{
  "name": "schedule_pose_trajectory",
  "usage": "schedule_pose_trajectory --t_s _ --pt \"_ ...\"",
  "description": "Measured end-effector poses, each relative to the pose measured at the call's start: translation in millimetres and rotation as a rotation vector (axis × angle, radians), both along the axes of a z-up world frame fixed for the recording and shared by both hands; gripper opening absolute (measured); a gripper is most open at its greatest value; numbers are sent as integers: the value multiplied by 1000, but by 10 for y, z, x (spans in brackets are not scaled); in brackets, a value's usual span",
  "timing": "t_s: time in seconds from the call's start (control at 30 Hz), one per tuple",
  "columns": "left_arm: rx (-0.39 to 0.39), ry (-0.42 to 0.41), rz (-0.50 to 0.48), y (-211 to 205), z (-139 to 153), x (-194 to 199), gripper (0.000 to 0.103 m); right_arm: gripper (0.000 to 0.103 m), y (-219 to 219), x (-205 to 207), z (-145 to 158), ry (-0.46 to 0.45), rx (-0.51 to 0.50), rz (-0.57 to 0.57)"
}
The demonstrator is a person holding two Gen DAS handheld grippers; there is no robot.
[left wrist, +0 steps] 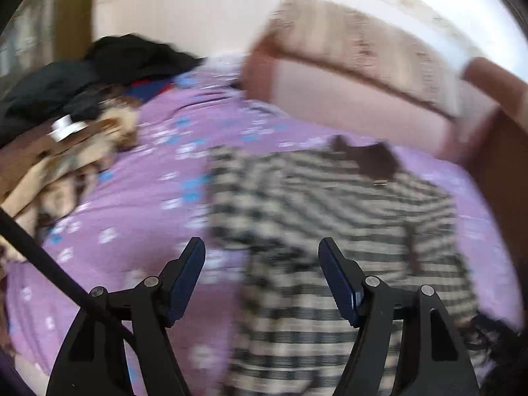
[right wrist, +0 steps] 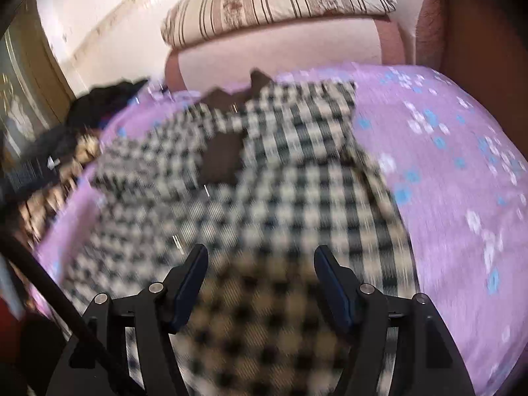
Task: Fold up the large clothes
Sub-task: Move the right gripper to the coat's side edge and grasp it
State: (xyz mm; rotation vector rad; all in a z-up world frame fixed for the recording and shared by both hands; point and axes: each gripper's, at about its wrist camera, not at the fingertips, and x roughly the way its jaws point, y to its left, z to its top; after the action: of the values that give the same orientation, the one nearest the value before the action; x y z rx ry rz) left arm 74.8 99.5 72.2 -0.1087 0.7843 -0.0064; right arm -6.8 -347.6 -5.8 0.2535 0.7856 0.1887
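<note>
Beside checked coat (right wrist: 280,171), bare bedsheet (right wrist: 462,165).

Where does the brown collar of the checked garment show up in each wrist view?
Left wrist: brown collar right of centre, upper middle, at the far end of the checked garment.
Right wrist: collar left of centre, upper part.
Shared landmark: striped pillow on the pink backrest beyond it.

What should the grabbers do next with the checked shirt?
Probably lower the left gripper onto the near edge of the checked shirt and pinch it. Both grippers, right gripper too, are open and empty, and the shirt lies spread on the purple sheet.
</note>
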Motion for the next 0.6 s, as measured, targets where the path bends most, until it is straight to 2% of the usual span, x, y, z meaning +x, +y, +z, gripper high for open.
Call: schedule_pose_trajectory --t_s 0.13,0.23,0.37,0.47,0.53,0.6 --pt "1 7 60 321 -172 1 70 72 96 554 246 -30 84 22" --pt "34 3 82 428 -234 16 70 72 197 1050 264 2 120 35" --pt "-2 24 119 637 -320 109 70 72 268 1634 31 88 94 -2" --pt "-45 48 147 760 -383 163 70 71 237 1907 -249 180 181 -6" --pt "-78 59 157 827 -411 185 70 58 243 1960 -334 202 221 6" --pt "-106 72 163 871 -439 209 70 53 305 1939 -325 191 242 30"
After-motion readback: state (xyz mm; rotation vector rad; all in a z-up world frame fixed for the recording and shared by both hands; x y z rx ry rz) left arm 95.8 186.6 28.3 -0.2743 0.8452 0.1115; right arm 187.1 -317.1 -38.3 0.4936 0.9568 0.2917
